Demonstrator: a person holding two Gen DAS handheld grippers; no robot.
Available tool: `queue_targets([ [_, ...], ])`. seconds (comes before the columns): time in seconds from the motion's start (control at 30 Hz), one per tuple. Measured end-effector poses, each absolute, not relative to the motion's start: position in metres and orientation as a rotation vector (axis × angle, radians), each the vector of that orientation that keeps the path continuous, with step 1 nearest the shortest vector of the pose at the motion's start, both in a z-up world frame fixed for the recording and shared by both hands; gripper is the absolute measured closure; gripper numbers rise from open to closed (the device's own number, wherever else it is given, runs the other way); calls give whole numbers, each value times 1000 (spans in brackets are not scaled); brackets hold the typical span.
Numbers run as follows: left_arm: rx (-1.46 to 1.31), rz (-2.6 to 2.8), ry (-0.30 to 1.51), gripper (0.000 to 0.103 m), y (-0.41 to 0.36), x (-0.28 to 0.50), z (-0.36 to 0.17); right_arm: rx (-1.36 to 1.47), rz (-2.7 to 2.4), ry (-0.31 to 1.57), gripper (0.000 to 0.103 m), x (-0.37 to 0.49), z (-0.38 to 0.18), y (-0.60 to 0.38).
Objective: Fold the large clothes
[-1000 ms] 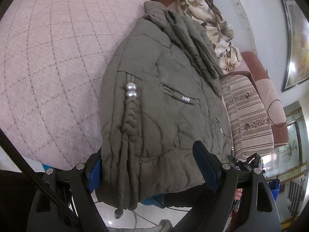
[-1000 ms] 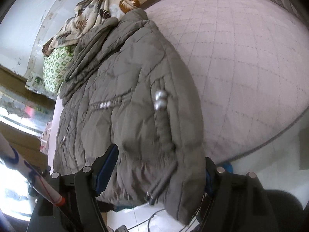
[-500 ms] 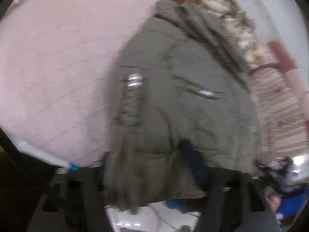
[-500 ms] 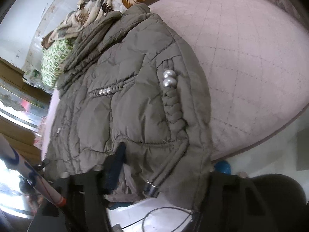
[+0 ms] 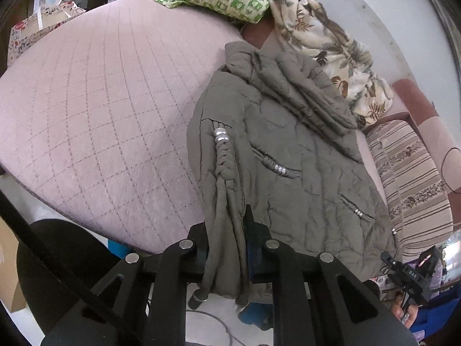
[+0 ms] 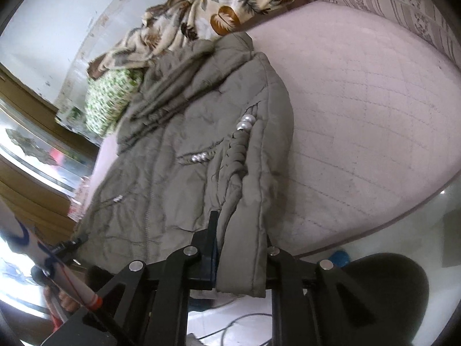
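fingers [image 5: 256, 230] of both grippers closing on jacket [image 5: 302, 158] hem

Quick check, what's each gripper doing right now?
Left gripper: jaws closing, pinching the hem of the olive jacket.
Right gripper: jaws closing, pinching the jacket's hem too.

We see our right gripper [image 6: 240, 248] closing its jaws on the hem of the olive quilted jacket [image 6: 184, 155], cloth bunched between them. The jacket lies along the edge of the pink quilted mattress [image 6: 360, 109], its braided cord with silver beads [image 6: 245, 122] uppermost. A leaf-print blanket [image 6: 219, 8] lies beyond the collar.
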State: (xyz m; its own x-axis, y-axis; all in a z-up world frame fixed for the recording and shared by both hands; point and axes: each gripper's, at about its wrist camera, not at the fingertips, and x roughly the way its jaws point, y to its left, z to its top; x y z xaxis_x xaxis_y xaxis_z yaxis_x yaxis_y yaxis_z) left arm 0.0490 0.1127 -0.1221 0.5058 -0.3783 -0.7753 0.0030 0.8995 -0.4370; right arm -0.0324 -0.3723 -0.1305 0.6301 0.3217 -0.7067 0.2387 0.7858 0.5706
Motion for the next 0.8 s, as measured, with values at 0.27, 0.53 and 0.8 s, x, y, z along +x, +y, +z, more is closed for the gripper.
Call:
queue_targets([
  [0.27,-412,-234,1043,88,114,35,-125,705,89,909,88,-54,-124,-375],
  [0.53,-385,-243,1042,88,111,29,-111,726,110,913,88,-66,-114,-376],
  [0.8,-385,-269,991,88,115,40,-82,681,138,866,88,-53,-77,-376],
])
